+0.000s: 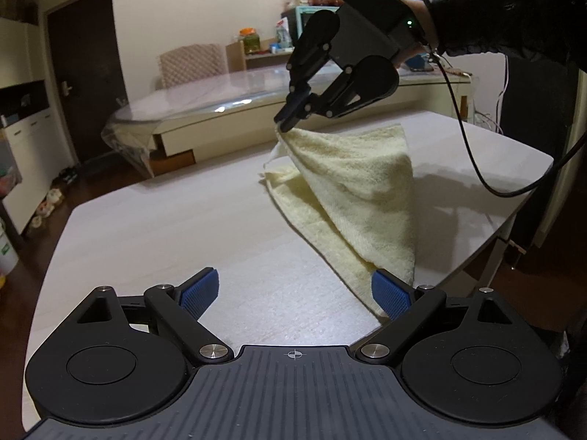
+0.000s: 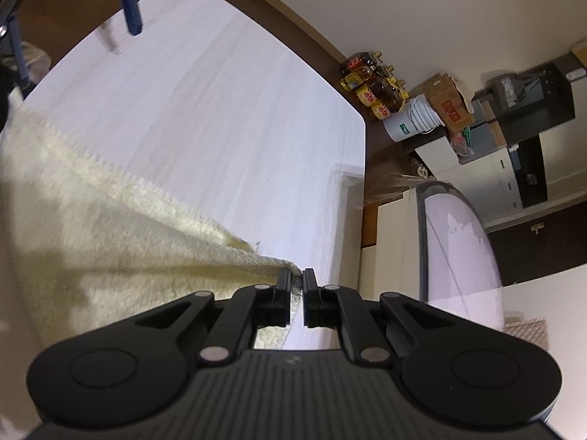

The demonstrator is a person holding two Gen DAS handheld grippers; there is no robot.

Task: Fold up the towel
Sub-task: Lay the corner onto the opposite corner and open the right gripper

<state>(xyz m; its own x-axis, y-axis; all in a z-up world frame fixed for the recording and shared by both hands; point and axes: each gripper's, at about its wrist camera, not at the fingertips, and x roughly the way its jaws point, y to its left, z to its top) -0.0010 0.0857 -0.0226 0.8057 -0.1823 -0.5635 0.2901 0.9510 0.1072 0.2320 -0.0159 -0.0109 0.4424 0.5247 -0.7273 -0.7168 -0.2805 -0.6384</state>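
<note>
A pale yellow towel (image 1: 359,190) lies on the white table (image 1: 165,238) with one corner pulled up into a tent shape. My right gripper (image 1: 284,121), held by a hand in a black sleeve, is shut on that raised corner above the far part of the table. The right wrist view shows the same grip (image 2: 297,279), with the towel (image 2: 110,234) stretching away to the left. My left gripper (image 1: 295,291) is open near the front of the table, with nothing between its blue pads (image 1: 200,289). The towel's near end runs under its right pad.
A black cable (image 1: 458,110) hangs from the right gripper over the table's right side. Behind stands a glass-topped table (image 1: 220,99) with a chair and jars. Oil bottles (image 2: 374,88) and a white bucket (image 2: 411,117) sit on the floor past the table's edge.
</note>
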